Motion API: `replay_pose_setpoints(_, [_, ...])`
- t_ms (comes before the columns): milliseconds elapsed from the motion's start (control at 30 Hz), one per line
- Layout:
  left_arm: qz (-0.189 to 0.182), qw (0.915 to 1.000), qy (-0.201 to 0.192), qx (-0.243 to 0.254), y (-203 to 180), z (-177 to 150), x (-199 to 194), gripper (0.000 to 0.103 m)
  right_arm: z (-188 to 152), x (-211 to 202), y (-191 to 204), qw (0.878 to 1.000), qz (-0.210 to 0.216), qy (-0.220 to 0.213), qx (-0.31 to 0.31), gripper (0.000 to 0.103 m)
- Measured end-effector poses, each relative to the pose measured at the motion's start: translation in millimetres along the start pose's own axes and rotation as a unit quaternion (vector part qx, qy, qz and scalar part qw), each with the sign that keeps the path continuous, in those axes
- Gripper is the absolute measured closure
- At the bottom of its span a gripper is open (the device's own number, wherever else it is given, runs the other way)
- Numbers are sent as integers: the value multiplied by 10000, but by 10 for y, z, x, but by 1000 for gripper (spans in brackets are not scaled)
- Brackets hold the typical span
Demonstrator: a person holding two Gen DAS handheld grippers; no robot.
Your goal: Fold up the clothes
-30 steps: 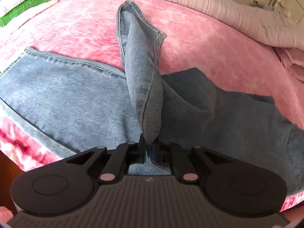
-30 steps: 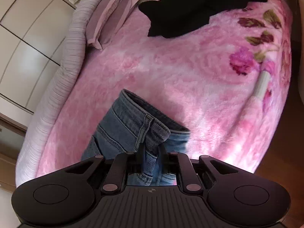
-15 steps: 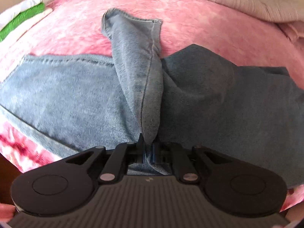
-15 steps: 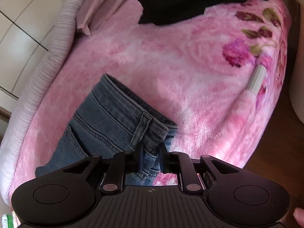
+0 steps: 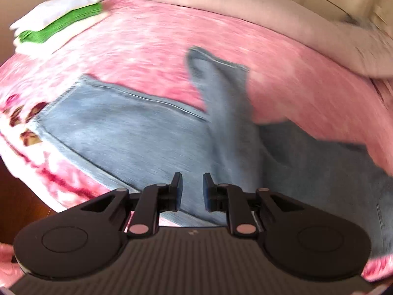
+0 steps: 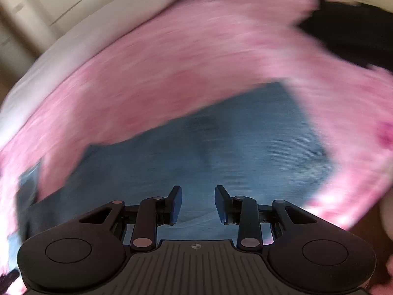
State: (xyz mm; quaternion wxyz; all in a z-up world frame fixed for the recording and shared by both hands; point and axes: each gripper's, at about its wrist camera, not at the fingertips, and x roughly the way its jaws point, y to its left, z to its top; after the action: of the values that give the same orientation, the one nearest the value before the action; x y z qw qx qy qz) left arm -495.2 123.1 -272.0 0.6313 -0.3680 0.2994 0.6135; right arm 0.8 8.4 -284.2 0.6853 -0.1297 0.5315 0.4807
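Note:
Blue jeans (image 5: 137, 135) lie spread on the pink blanket (image 5: 172, 49), one leg (image 5: 221, 93) folded up and over toward the far side. My left gripper (image 5: 192, 189) hovers open just above the denim at the near edge, with nothing between its fingers. In the right wrist view, which is blurred by motion, the jeans' darker end (image 6: 233, 147) lies flat in front of my right gripper (image 6: 197, 204). That gripper is open too and holds nothing.
Folded white and green cloth (image 5: 59, 29) rests at the far left of the bed. A pale ribbed quilt (image 5: 270, 17) runs along the far side. A black garment (image 6: 351, 32) lies at the upper right. Dark wooden floor (image 5: 22, 196) shows below the bed edge.
Both grippers have opened and let go of the jeans, which dropped flat on the blanket. Both cameras swung, and the right view is now blurred.

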Motion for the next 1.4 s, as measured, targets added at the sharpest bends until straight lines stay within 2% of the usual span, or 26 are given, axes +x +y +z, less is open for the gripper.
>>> replay_pose_setpoints(100, [261,9995,84,-131,308,152,140,89,70,342,561,9983,348,287,-381,69])
replay_pose_setpoints(167, [386,9989,163,-209,539,257,227,89,101,559,890,9969,567,425,-336,69])
replay_pose_setpoints(433, [341,9941,832,-614,1501,712,646,89,225,1425,2209,9847,1438,975,-150,69])
replay_pose_setpoints(500, [187,9935,903,-673,1683,802,693,89,140,1733,2444,9711,1839,1437,503,69])
replay_pose_setpoints(567, [42,9929,967,-690,1839,881,727,89,2,2067,2577,9463,2167,1965,1379,69])
replay_pose_setpoints(600, [12,9928,984,-684,1903,914,750,89,-86,2236,2627,9322,2240,2197,1806,69])
replay_pose_setpoints(633, [0,9927,997,-679,1973,943,764,89,-161,2369,2670,9233,2201,2335,2113,69])
replay_pose_setpoints(667, [-10,9925,1007,-688,2035,964,770,89,-222,2466,2707,9212,2050,2379,2299,69])
replay_pose_setpoints(733, [-52,9916,1010,-803,2161,1000,776,89,-292,2586,2795,9225,1928,2307,2421,69])
replay_pose_setpoints(767, [-81,9909,1011,-881,2227,1018,777,89,-305,2612,2847,9208,2059,2270,2414,69])
replay_pose_setpoints(800, [-109,9900,1015,-971,2284,1024,777,89,-305,2597,2928,9259,2116,2159,2265,69])
replay_pose_setpoints(833, [-128,9889,1028,-1069,2346,1035,776,89,-292,2539,3037,9373,2096,1972,1967,70])
replay_pose_setpoints(867, [-147,9876,1042,-1166,2408,1045,774,89,-279,2481,3147,9474,2073,1783,1667,78])
replay_pose_setpoints(900, [-157,9864,1062,-1246,2466,1048,761,89,-267,2423,3256,9561,2047,1590,1364,102])
replay_pose_setpoints(1000, [-118,9839,1078,-1421,2625,1047,685,89,-255,2192,3614,9754,1981,916,321,102])
replay_pose_setpoints(1033, [-56,9836,1079,-1446,2680,1043,641,89,-299,2013,3786,9768,2041,589,-253,102])
replay_pose_setpoints(1067, [10,9833,1082,-1460,2732,1036,599,89,-346,1829,3962,9728,2139,307,-838,102])
replay_pose_setpoints(1100, [79,9831,1079,-1475,2788,1028,556,89,-432,1651,4149,9631,2258,82,-1460,102])
replay_pose_setpoints(1133, [154,9828,1068,-1501,2849,1024,510,89,-560,1481,4346,9475,2396,-82,-2117,102])
replay_pose_setpoints(1167, [228,9823,1057,-1527,2910,1020,465,89,-727,1390,4501,9314,2482,-90,-2662,102])
replay_pose_setpoints(1233, [359,9807,1040,-1614,3037,1020,397,89,-1141,1368,4721,9002,2549,213,-3523,101])
replay_pose_setpoints(1300, [413,9790,1021,-1715,3138,1027,348,89,-1555,1347,4941,8607,2593,514,-4352,99])
replay_pose_setpoints(1400, [380,9790,975,-1750,3211,1018,301,89,-2176,1314,5272,7864,2612,955,-5516,84])
